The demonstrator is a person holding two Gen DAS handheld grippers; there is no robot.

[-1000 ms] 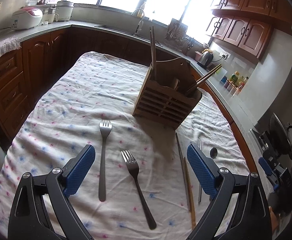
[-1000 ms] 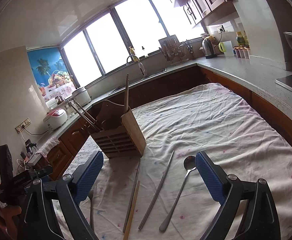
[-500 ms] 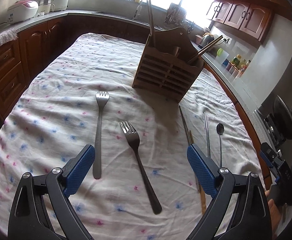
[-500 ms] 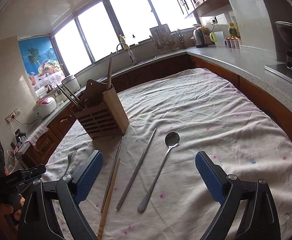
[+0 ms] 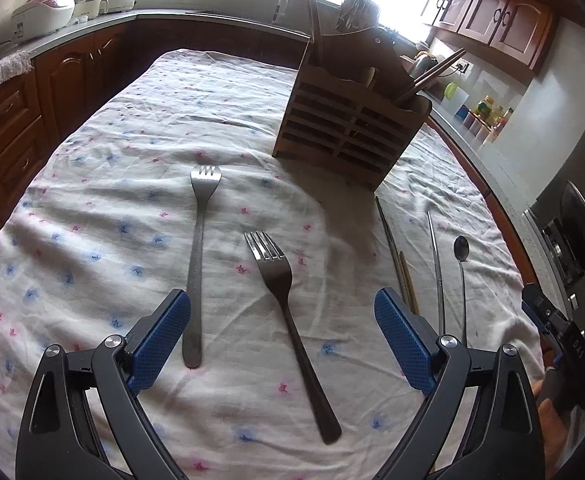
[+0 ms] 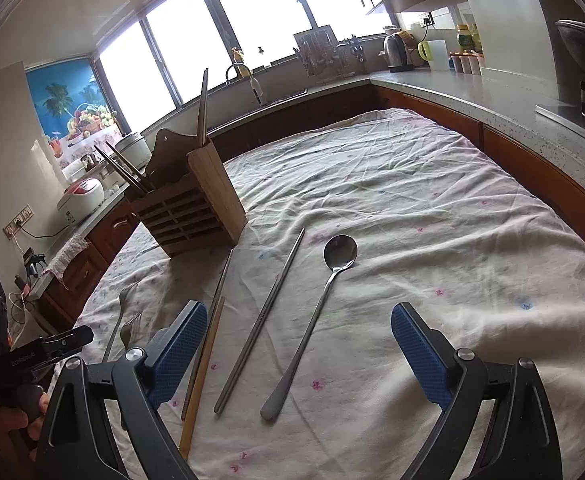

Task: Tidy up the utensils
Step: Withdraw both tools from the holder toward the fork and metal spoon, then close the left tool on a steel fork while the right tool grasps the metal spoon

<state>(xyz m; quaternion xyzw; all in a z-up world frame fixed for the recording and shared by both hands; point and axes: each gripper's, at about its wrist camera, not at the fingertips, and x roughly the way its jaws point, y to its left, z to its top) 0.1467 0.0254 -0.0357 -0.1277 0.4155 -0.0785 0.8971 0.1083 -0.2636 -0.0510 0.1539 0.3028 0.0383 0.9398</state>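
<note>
Below, the left gripper hangs spread wide and empty over the flowered tablecloth. Between its blue pads lies a dark-handled fork, tines pointing away; a lighter fork lies just inside the left pad, roughly parallel. Ahead and to the right stands the slatted wooden utensil holder with chopsticks leaning out. The right gripper is likewise spread and holds nothing. Between its fingers lie a long-handled spoon and a metal chopstick; a wooden chopstick and another metal one lie by its left pad. The holder stands ahead to the left.
</note>
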